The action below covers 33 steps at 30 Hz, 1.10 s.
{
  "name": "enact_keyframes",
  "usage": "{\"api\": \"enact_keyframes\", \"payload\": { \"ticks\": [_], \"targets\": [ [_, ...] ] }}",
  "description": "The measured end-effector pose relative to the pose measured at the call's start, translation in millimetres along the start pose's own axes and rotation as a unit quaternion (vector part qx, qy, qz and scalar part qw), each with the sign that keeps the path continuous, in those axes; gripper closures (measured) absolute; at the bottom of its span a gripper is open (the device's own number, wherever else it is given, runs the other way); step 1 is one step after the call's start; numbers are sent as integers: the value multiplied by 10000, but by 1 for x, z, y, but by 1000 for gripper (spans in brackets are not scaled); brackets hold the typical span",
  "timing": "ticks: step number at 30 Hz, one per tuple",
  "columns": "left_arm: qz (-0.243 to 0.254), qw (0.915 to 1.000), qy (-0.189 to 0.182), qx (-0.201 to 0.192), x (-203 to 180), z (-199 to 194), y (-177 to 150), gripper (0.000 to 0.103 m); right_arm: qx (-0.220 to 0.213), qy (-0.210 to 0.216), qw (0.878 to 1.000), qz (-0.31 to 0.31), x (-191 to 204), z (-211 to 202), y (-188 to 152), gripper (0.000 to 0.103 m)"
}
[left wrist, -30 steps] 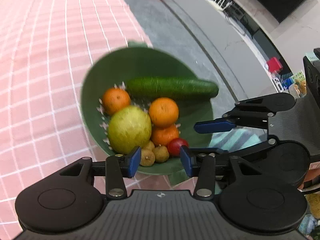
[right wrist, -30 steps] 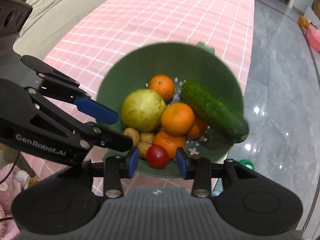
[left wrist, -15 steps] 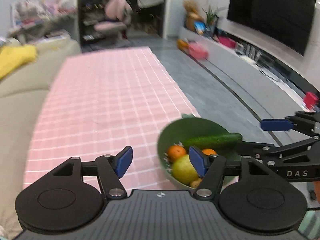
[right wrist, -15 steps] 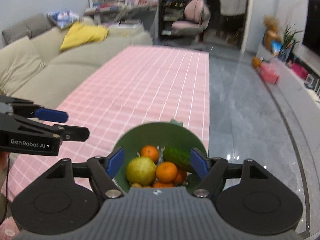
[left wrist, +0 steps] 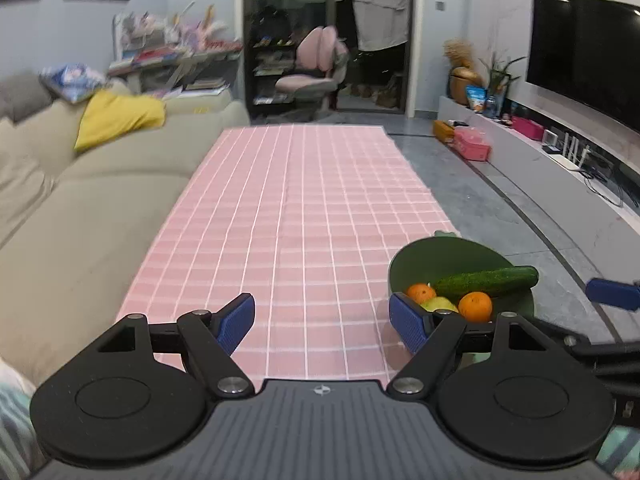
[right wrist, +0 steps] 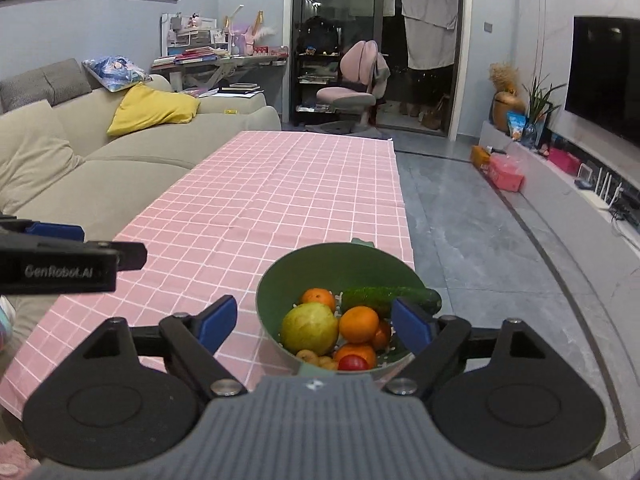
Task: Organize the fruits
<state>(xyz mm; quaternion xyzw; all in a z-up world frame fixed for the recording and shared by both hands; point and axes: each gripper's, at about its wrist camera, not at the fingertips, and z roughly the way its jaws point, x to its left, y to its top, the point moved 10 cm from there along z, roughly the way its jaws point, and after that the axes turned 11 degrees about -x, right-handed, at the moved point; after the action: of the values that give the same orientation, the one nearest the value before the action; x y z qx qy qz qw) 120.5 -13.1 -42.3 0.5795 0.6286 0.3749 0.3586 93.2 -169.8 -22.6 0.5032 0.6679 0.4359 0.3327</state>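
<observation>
A green bowl (right wrist: 320, 260) stands near the table's right front corner on the pink checked cloth (right wrist: 260, 200). It holds a cucumber (right wrist: 384, 295), oranges (right wrist: 359, 323), a yellow-green guava (right wrist: 310, 328), a small red fruit (right wrist: 353, 363) and small brown fruits (right wrist: 309, 357). My right gripper (right wrist: 316, 324) hangs above and behind the bowl, its jaws opening, nothing gripped. My left gripper (left wrist: 322, 322) is over the cloth to the left of the bowl (left wrist: 440, 256), its jaws opening and empty. The cucumber (left wrist: 486, 282) and an orange (left wrist: 475, 306) show beside its right finger.
A beige sofa (left wrist: 80, 208) with a yellow cushion (left wrist: 118, 118) runs along the table's left side. Grey floor (right wrist: 480, 248) lies to the right, with a low TV shelf (right wrist: 580, 192). A pink chair (right wrist: 356, 96) stands beyond the table's far end.
Both grippers have pulled back and up from the bowl and tilted toward level, so the room now shows. Their jaws have spread wide from nearly shut. The fruit stays in the bowl.
</observation>
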Motion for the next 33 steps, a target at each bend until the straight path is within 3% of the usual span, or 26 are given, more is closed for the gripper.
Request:
{"api": "enact_keyframes", "payload": {
  "ticks": [3, 11, 33],
  "targets": [
    [-170, 9996, -31, 225, 5, -1, -11, 13, 56, 7, 9999, -101, 5, -1, -7, 19],
    [-39, 9979, 103, 633, 7, 5, -30, 13, 332, -3, 9994, 43, 0, 7, -23, 18],
    [86, 9975, 93, 688, 7, 1, -30, 13, 399, -5, 9991, 152, -2, 8, -27, 18]
  ]
}}
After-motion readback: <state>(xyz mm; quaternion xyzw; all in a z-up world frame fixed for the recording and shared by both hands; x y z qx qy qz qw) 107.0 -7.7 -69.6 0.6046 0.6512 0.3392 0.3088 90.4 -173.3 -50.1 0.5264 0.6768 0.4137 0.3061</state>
